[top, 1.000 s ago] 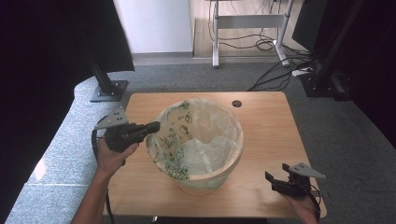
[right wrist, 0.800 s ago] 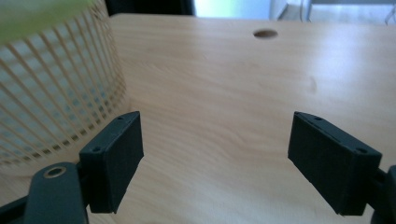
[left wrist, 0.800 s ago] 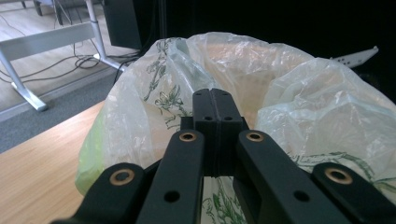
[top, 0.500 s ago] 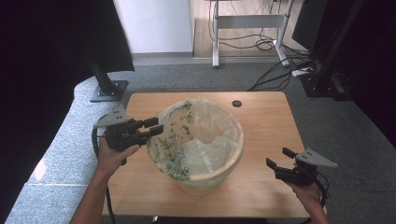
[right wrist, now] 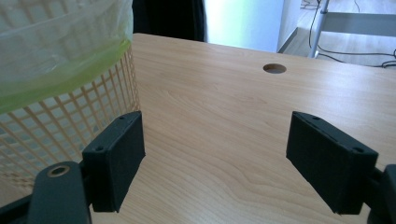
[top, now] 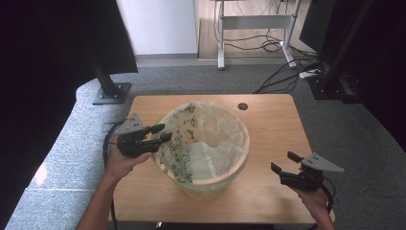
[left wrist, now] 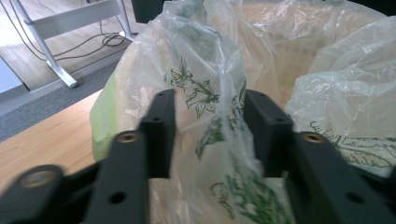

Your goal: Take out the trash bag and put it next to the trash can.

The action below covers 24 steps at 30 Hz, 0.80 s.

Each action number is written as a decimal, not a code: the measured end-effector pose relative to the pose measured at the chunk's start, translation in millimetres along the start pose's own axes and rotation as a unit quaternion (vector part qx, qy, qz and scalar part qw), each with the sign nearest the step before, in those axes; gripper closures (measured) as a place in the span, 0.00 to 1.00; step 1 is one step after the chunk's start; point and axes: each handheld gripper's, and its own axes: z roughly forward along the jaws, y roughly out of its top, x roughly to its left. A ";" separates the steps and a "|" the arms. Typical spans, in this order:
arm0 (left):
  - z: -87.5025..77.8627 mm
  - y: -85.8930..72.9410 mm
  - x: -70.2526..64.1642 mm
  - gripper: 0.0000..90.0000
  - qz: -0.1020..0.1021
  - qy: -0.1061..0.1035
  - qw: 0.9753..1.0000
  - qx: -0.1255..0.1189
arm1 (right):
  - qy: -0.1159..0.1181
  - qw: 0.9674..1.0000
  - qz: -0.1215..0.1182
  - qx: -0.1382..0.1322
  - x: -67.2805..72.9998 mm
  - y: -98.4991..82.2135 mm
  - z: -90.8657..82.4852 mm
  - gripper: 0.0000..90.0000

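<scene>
Thin glossy plastic bag (top: 191, 143), seemingly plastic lattice basket (right wrist: 70, 135), smooth wooden table (top: 268, 120)

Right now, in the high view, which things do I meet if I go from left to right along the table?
Left gripper at the plastic bag's edge → basket lined with the printed plastic bag → bare wooden table → right gripper, jaws open over the table.

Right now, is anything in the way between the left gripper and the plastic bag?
No, nothing visible. The left gripper is already at the plastic bag on the basket's near rim. Its jaws have just been closing, with a fold of the bag between them, but gaps show beside the pads.
</scene>
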 end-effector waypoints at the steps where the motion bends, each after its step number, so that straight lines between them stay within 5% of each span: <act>1: 0.6 -0.4 -0.4 0.77 -0.002 -0.003 1.000 -0.001 | 0.000 1.000 0.000 -0.002 0.3 0.8 -0.5 0.22; 2: 0.9 -0.4 -0.9 0.86 0.001 -0.007 1.000 -0.001 | -0.001 1.000 -0.002 -0.006 0.7 2.5 -1.7 0.22; 6: 1.6 4.2 -5.9 0.96 0.000 -0.001 1.000 -0.007 | 0.002 1.000 -0.007 -0.014 0.3 6.6 -2.9 0.23; 14: -7.2 28.5 -16.8 0.99 0.009 -0.020 0.999 -0.029 | 0.045 0.998 -0.015 -0.040 -3.5 42.2 -2.2 0.24; 24: -5.6 28.9 -18.0 0.99 -0.004 -0.043 0.998 -0.040 | 0.147 0.986 -0.043 -0.060 7.8 102.9 3.5 0.21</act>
